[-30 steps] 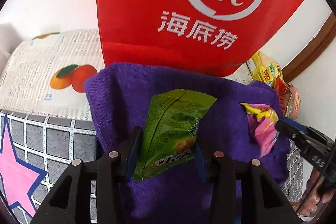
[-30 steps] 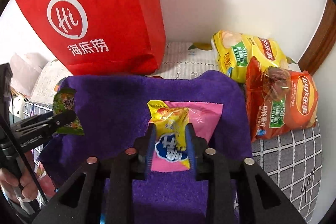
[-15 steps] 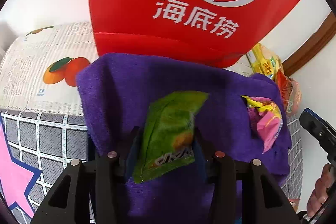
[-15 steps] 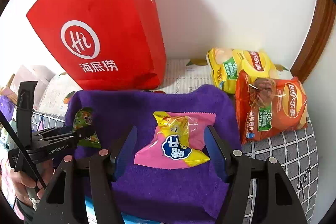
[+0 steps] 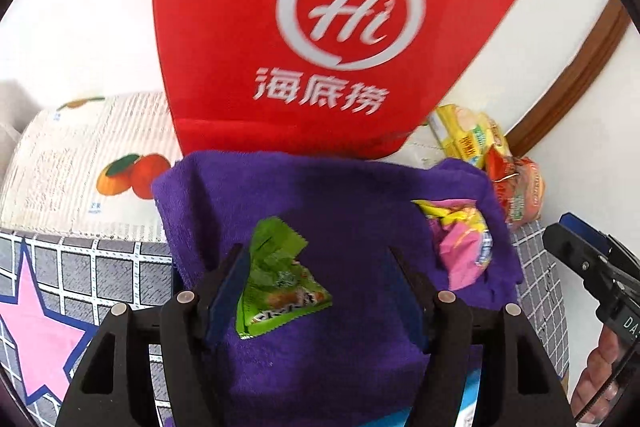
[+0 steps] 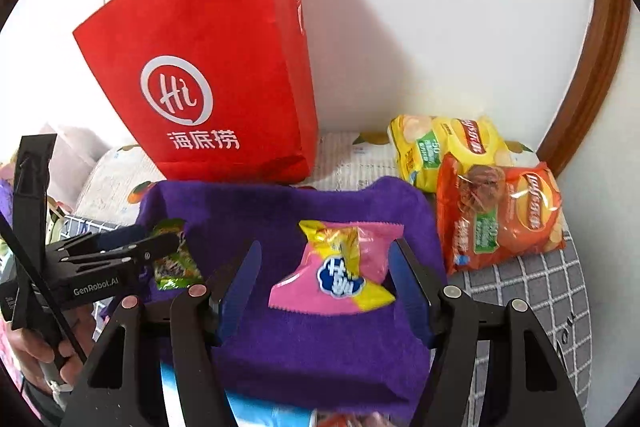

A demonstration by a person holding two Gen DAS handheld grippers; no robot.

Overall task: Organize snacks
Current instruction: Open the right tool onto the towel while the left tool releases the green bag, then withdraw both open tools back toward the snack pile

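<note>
A green snack packet [image 5: 276, 287] lies on a purple towel [image 5: 352, 195], between the fingers of my left gripper [image 5: 316, 255]. Its jaws are opening; the packet rests near the left pad and far from the right one. A pink and yellow snack packet [image 6: 340, 267] lies flat on the towel [image 6: 320, 347] under my right gripper [image 6: 325, 247], which stands open with both pads off it. The right wrist view shows the left gripper [image 6: 160, 241] by the green packet [image 6: 176, 263]. The pink packet [image 5: 460, 243] also appears in the left wrist view.
A red paper bag [image 6: 216, 87] stands against the white wall behind the towel. A yellow chip bag [image 6: 440, 147] and an orange chip bag [image 6: 500, 211] lie at the right. A grey checked cloth [image 6: 532, 291] and an orange-print cloth [image 5: 100, 163] cover the surface.
Both grippers have let go of their packets and lifted away from the towel. The right opened first, then the left. The green packet now tilts loose against the left pad.
</note>
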